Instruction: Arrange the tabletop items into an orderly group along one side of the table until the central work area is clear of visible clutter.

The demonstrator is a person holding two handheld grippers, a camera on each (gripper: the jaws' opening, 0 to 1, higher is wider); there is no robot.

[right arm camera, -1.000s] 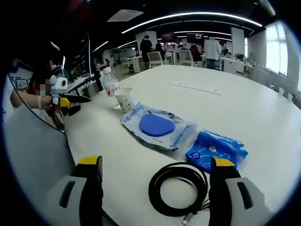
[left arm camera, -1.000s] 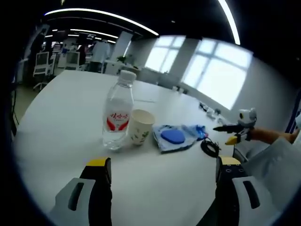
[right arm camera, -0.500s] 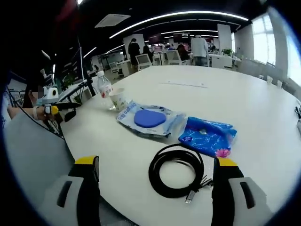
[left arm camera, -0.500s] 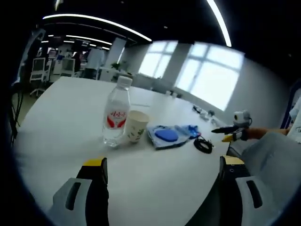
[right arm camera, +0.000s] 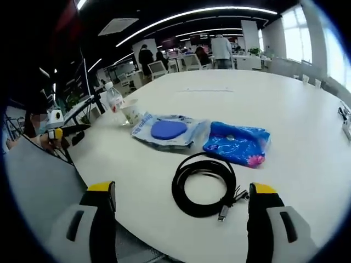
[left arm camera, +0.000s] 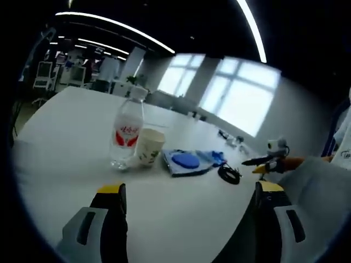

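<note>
1. My left gripper (left arm camera: 186,200) has its jaws spread wide and holds nothing; it hangs over bare white table (left arm camera: 66,159), touching none of the items.
2. My right gripper (right arm camera: 178,200) is spread just as wide and equally unloaded, its yellow-tipped jaws flanking the one coiled black cable (right arm camera: 203,183) without touching it.
3. Just past the cable lie two packets: a clear one with a blue disc (right arm camera: 168,130) inside, and a blue printed pouch (right arm camera: 237,144) beside it.
4. At the row's far end stand one water bottle (left arm camera: 125,134) and one paper cup (left arm camera: 149,147), just beside each other; all five items line up near one table edge.
5. In the left gripper view the pouch is mostly hidden behind the disc packet, and the cable shows as a small dark blur.
</note>
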